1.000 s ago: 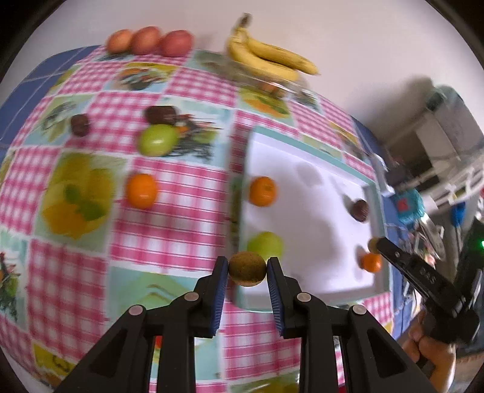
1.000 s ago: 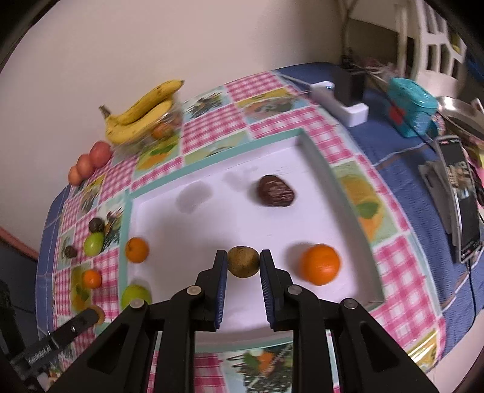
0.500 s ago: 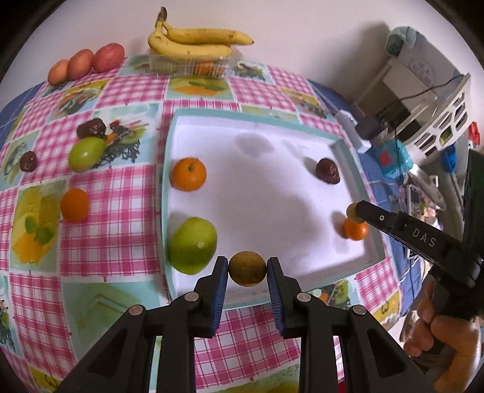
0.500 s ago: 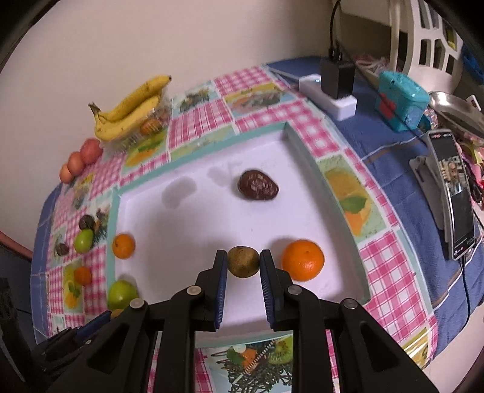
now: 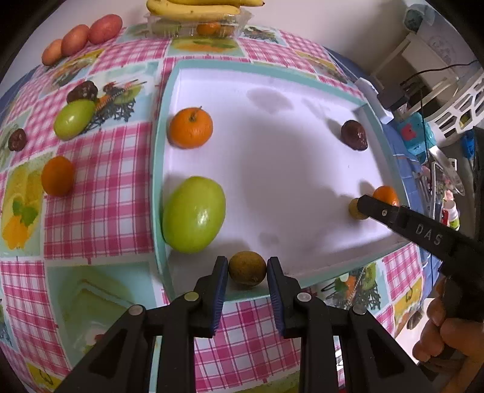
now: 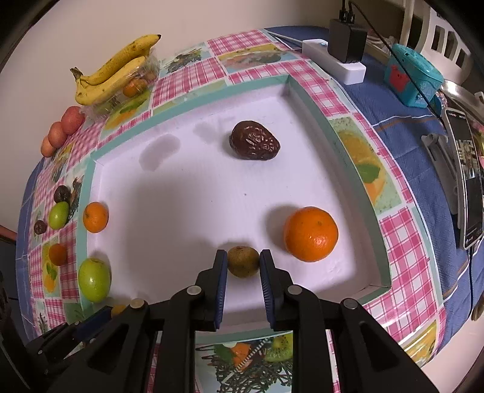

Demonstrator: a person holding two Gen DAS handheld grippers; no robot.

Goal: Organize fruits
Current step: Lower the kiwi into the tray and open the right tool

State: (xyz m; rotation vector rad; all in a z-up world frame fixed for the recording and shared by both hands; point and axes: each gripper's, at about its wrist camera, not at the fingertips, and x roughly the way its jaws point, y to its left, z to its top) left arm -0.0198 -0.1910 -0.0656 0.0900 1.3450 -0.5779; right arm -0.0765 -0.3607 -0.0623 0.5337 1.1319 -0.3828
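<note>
Partly cut off at the top edge of the left wrist view, a bunch of yellow bananas [image 5: 199, 7] lies on a clear plastic punnet [image 5: 198, 24] whose contents are hard to make out beyond something orange. At lower centre of that view the left gripper [image 5: 247, 273] pinches a small brownish-green round fruit [image 5: 247, 268] between its blue-padded fingers, over the near rim of the shallow white tray with a teal border [image 5: 287, 157]. The right gripper [image 6: 243, 266] likewise clamps a second small brownish-green fruit [image 6: 243, 261] at lower centre of its own view, low over the tray floor, possibly touching it. Inside the tray lie a big green apple-like fruit [image 5: 193, 214], two orange mandarins [image 5: 190, 128] [image 6: 310, 233] and a dark wrinkled brown fruit [image 6: 254, 140]. Outside it, on the pink checked tablecloth [image 5: 99, 193], more fruit is scattered at left.
</note>
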